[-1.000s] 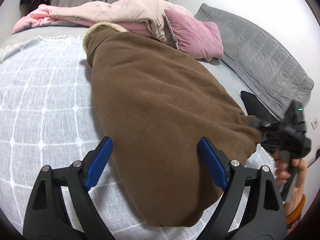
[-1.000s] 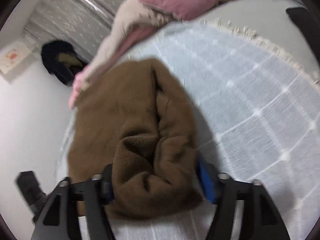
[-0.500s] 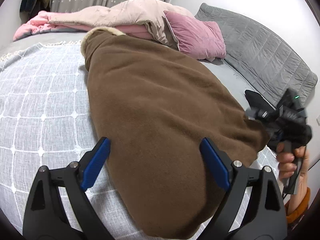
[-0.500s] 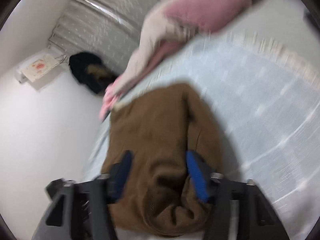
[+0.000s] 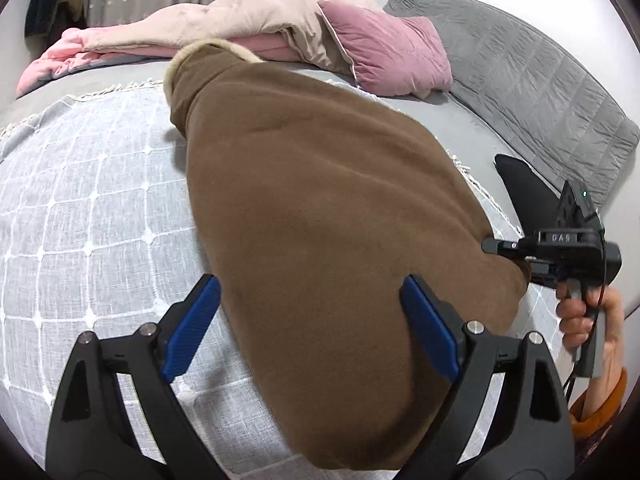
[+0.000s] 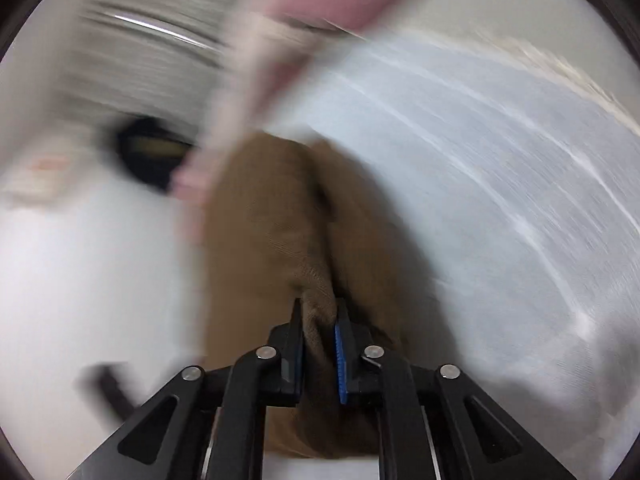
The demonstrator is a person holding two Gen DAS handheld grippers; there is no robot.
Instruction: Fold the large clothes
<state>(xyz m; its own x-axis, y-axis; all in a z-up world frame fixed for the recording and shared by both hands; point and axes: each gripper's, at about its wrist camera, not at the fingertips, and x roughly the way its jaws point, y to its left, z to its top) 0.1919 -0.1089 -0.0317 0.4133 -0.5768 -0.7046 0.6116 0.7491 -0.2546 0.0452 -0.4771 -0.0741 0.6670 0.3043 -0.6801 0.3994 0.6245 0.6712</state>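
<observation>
Brown fleece garment (image 5: 320,208) pinched in right claw (image 6: 320,344); left claw (image 5: 308,328) gapes wide above it.

A large brown fleece garment (image 5: 320,216) lies spread lengthwise on a bed, its smooth back facing up. A cream-lined collar or hood sits at the far end, near the pillows. The near hem hangs toward the viewer. At one near corner the fabric (image 6: 320,312) is bunched into a pinched fold.
</observation>
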